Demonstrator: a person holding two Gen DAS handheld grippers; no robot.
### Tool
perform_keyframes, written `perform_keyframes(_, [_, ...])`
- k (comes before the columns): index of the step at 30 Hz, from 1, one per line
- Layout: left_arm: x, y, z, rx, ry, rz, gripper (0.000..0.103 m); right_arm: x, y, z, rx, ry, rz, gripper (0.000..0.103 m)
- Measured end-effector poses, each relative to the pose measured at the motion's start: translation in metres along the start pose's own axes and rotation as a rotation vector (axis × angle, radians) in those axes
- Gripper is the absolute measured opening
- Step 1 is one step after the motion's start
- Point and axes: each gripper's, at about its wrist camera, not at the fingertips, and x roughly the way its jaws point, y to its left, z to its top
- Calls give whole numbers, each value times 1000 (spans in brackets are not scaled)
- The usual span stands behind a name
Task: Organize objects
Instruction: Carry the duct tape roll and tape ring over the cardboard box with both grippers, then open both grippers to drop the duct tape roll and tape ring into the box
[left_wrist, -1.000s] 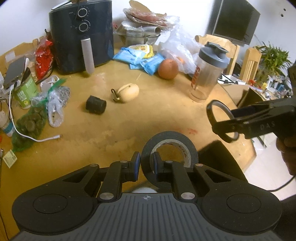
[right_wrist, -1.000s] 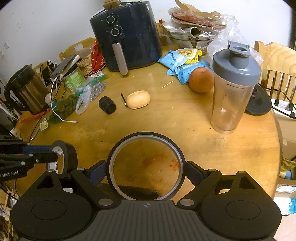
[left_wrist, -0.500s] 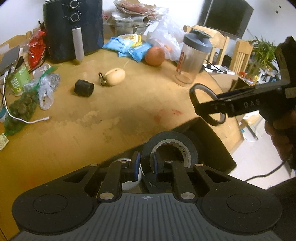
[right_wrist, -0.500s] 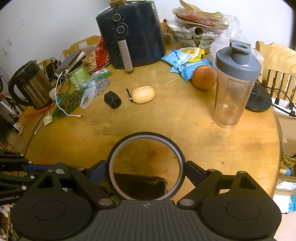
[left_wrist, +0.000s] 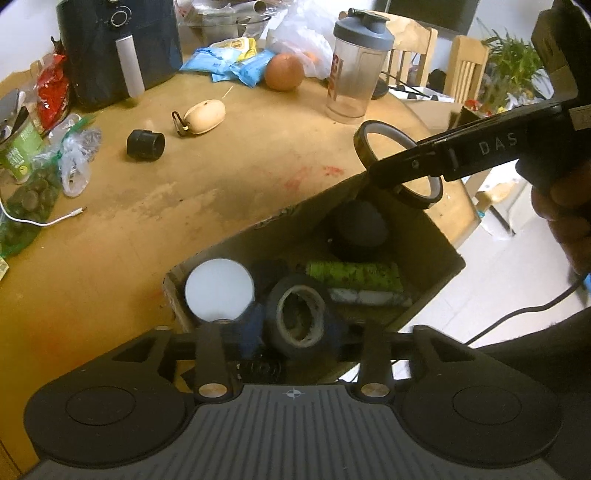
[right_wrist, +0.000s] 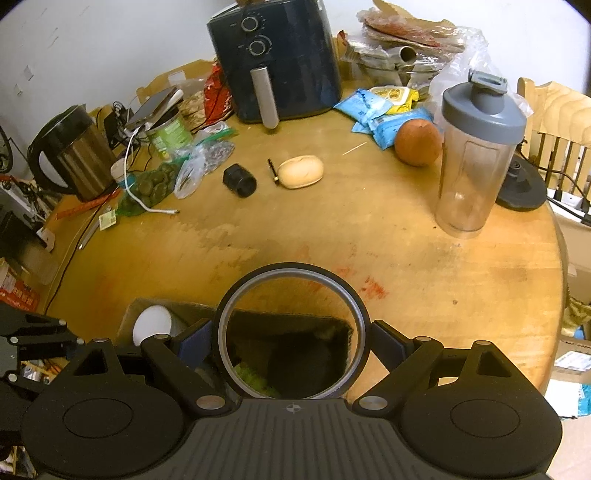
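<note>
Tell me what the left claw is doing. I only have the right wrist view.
Observer: The left claw is over the cardboard box. Its jaws have just been opening, with the black tape roll between them, down in the box.
Operator: Where is my ring?
Observer: The thin ring in the right claw is above the box's far corner, not yet inside.
Operator: What else is in there?
Observer: A green cylinder lying flat.

Your left wrist view looks steeply down, close over the open cardboard box (left_wrist: 417, 236); your right wrist view tilts down across the round wooden counter (right_wrist: 424, 266). Both share box, counter and the dark blue air fryer (left_wrist: 107, 48).
</note>
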Motion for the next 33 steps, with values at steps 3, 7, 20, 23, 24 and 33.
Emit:
perform_keyframes(3, [-3,0,-3,-21,-10,10,48,0,4,-5,-5,7,4,91])
perform_keyframes(7, [-7,3,-5,-47,-28,26,51,-1,8,-9,-11,14,7,91])
perform_keyframes(20, [-18,10,-11,-116,-71,69,53,-2,25,-11,-62,19,17,91])
perform_keyframes(23, [-19,12,-12,-134,-77,74,54,-2,28,-10,-74,21,21,91])
perform_keyframes(24, [-19,13,-12,-139,-79,75,54,-1,30,-10,-77,24,24,92])
perform_keyframes(33, [-21,20,-12,-179,-100,97,74,12,41,-11,-151,80,-16,103])
